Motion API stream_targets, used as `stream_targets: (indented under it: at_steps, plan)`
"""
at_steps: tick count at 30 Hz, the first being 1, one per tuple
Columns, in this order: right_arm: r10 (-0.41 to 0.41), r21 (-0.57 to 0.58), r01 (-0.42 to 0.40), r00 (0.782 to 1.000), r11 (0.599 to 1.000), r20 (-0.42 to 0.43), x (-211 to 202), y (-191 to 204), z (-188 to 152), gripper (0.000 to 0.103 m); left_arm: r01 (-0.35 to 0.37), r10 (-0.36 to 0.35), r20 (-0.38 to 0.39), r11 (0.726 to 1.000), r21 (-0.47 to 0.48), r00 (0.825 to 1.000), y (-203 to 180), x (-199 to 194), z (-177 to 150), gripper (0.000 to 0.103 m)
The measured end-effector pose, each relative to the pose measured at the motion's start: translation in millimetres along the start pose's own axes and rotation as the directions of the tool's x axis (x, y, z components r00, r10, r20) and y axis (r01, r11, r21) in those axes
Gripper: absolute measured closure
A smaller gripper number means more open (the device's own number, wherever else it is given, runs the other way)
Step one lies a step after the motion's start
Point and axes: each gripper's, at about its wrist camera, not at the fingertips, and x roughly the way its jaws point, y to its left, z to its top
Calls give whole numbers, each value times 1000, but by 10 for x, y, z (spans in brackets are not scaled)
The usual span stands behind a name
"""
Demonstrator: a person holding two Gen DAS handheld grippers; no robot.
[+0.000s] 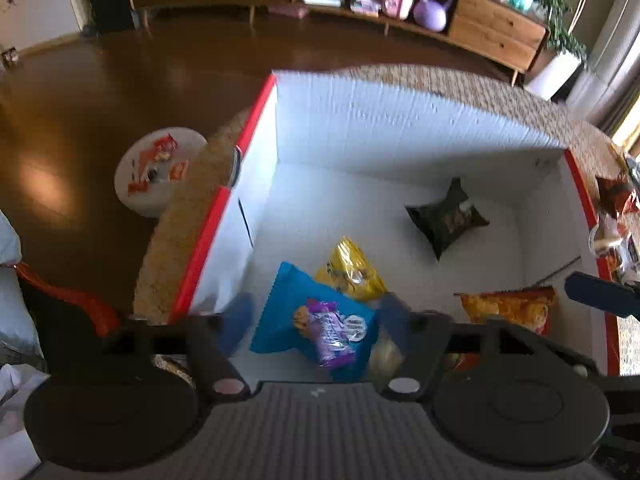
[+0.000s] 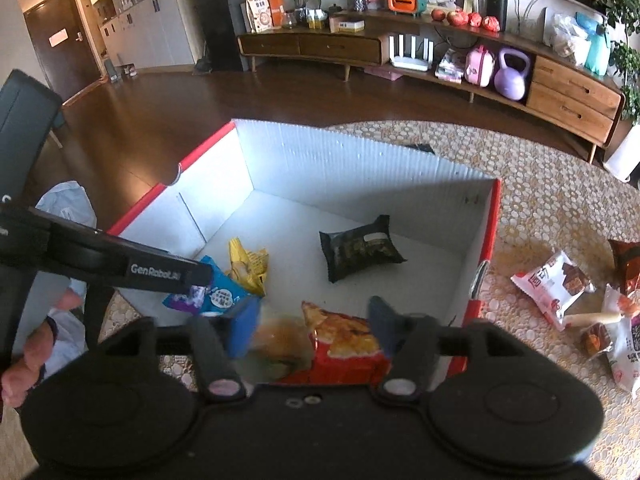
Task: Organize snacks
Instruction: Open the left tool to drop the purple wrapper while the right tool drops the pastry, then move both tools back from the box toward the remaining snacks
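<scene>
A white box with red rims (image 1: pixel 400 120) (image 2: pixel 360 160) stands on a patterned table. Inside lie a black snack bag (image 1: pixel 446 218) (image 2: pixel 358 250), a yellow bag (image 1: pixel 352 270) (image 2: pixel 246 262), a blue and purple bag (image 1: pixel 316 324) (image 2: pixel 208 298) and an orange-red chip bag (image 1: pixel 508 308) (image 2: pixel 344 348). My left gripper (image 1: pixel 316 312) is open above the blue bag, which lies between its fingers. My right gripper (image 2: pixel 312 320) is open over the orange-red bag, not touching it. The left gripper's body also shows in the right wrist view (image 2: pixel 120 264).
Several loose snack packs (image 2: pixel 556 284) lie on the table right of the box, also seen at the edge of the left wrist view (image 1: pixel 614 200). A round white stool (image 1: pixel 160 168) with packets stands on the floor to the left. A wooden sideboard (image 2: pixel 440 60) is at the back.
</scene>
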Motion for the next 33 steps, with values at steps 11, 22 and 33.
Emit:
stream_targets:
  at_steps: [11, 22, 33]
  plan:
    - [2, 7, -2, 1000, 1000, 16, -167, 18, -34, 12, -9, 9, 8, 1000, -11, 1000, -4, -146, -42, 24]
    - [0, 29, -2, 998, 1000, 57, -487, -60, -85, 4, 16, -15, 49, 1000, -21, 999, -105, -455, -126, 21]
    - [10, 50, -16, 994, 999, 109, -946, -172, -238, 2, 59, -60, 95, 998, 14, 994, -355, -831, -240, 20]
